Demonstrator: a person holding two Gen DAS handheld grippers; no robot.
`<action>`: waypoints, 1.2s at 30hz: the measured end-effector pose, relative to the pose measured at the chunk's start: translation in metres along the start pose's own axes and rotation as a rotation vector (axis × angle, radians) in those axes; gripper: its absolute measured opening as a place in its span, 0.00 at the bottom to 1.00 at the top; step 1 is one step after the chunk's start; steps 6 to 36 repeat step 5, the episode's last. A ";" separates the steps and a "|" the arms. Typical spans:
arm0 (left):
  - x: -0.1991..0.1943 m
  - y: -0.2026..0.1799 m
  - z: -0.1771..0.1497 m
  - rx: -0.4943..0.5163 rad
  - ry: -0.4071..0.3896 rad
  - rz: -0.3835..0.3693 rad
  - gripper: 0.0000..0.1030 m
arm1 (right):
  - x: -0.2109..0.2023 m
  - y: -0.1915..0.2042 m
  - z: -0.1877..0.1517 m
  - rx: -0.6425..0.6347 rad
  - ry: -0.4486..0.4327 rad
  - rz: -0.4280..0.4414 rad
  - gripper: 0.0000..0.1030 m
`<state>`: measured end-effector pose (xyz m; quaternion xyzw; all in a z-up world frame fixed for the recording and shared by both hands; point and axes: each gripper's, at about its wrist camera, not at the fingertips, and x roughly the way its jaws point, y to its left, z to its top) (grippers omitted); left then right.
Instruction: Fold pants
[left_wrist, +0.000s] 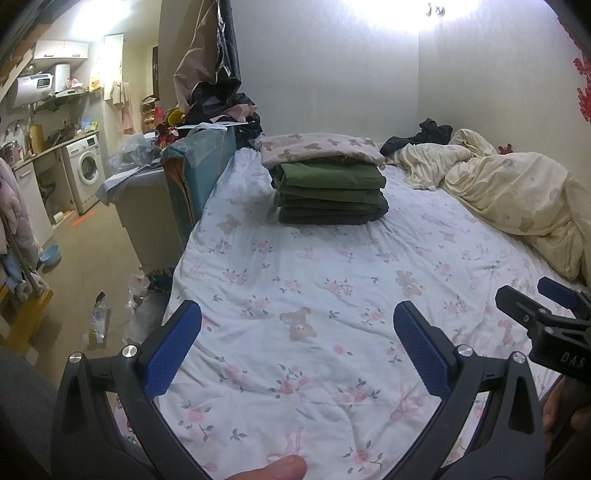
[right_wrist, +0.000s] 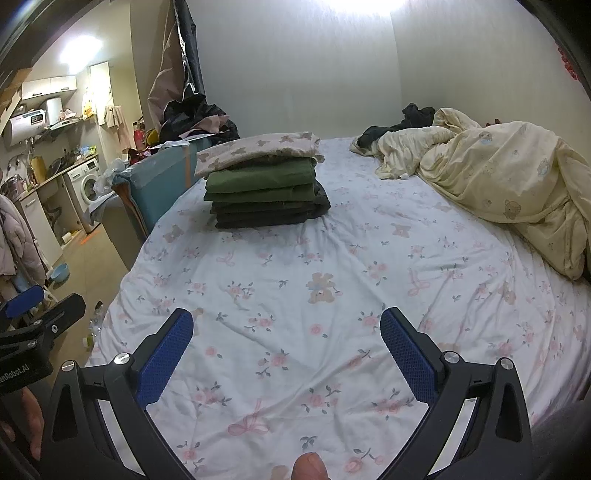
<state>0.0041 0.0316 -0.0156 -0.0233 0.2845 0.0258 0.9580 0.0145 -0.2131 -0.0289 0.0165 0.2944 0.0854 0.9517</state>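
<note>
A stack of folded pants, green ones over dark ones with a bear-print piece on top, sits on the floral bed sheet at the far left side of the bed. It also shows in the right wrist view. My left gripper is open and empty, held above the near part of the sheet. My right gripper is open and empty too, beside the left one; its tip shows at the right edge of the left wrist view.
A crumpled cream duvet lies along the bed's right side, with dark clothes at the far corner. Left of the bed stand a teal board, a cluttered heap, a washing machine and litter on the floor.
</note>
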 end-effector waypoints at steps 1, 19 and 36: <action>0.000 0.000 0.000 0.001 -0.001 0.001 0.99 | 0.000 0.000 0.000 -0.002 -0.001 -0.001 1.00; 0.001 0.000 -0.001 -0.008 0.010 -0.007 0.99 | 0.000 0.000 0.000 -0.004 0.004 0.003 1.00; 0.001 0.000 -0.001 -0.008 0.010 -0.007 0.99 | 0.000 0.000 0.000 -0.004 0.004 0.003 1.00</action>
